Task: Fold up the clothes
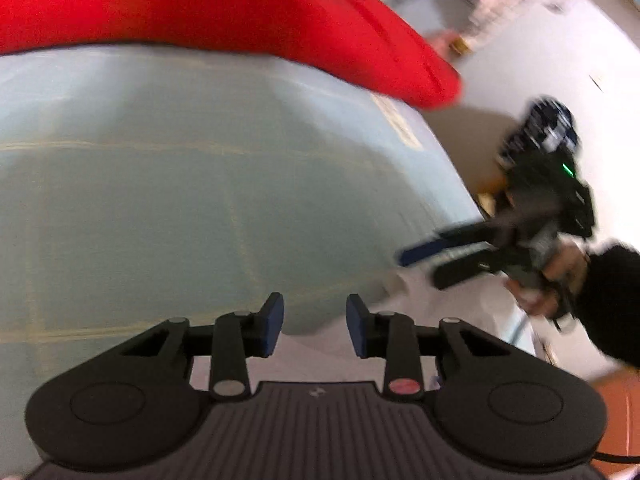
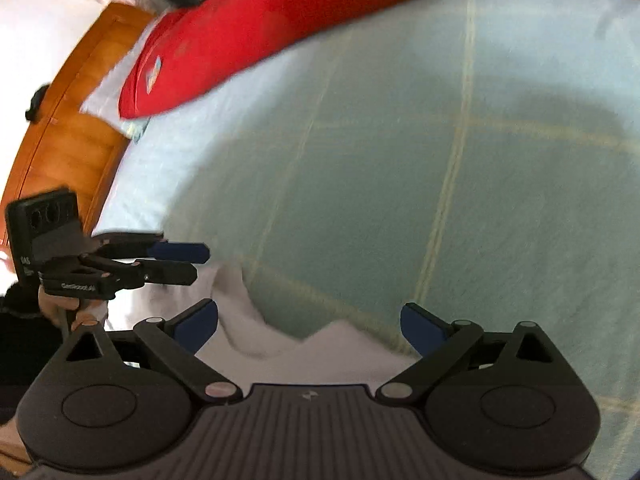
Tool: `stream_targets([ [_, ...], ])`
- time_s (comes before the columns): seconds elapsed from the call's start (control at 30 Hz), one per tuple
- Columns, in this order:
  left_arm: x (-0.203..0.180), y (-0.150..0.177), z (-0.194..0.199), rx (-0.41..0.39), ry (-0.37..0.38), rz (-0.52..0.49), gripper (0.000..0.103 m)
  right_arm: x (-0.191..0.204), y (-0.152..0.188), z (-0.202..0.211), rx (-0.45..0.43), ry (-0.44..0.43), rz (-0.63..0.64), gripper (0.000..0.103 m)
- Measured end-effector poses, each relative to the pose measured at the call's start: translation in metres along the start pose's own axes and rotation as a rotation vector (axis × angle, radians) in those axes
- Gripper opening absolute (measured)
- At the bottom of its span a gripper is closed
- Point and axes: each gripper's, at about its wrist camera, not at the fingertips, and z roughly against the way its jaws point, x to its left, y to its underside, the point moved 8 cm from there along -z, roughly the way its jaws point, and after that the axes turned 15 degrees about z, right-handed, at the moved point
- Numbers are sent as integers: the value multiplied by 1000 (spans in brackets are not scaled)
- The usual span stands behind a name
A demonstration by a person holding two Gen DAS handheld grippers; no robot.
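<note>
A white garment lies crumpled at the near edge of a bed with a pale green sheet crossed by yellow lines. My right gripper hovers over the garment, its jaws spread wide and nothing between the blue pads. My left gripper stands with a narrow gap between its pads, the white garment showing below the gap, nothing pressed. In the right wrist view the left gripper is at the left, just above the garment's edge. In the left wrist view the right gripper is at the right, held by a hand.
A big red pillow or cover lies across the far side of the bed; it also fills the top of the right wrist view. A wooden bed frame runs along the left there. Pale floor lies beyond the bed's corner.
</note>
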Motion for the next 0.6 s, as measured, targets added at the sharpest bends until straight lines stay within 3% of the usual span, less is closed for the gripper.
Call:
stream_targets([
  [0.23, -22, 42, -27, 224, 40, -149, 32, 44, 27, 7, 81, -92, 83, 101],
  [0.33, -21, 75, -30, 297, 32, -134, 32, 70, 48, 16, 120, -108, 136, 101],
  [0.43, -22, 97, -24, 301, 7, -123, 32, 87, 75, 10, 182, -84, 186, 101],
  [0.6, -28, 81, 3, 236, -15, -170, 32, 109, 89, 14, 194, -6, 277, 101],
])
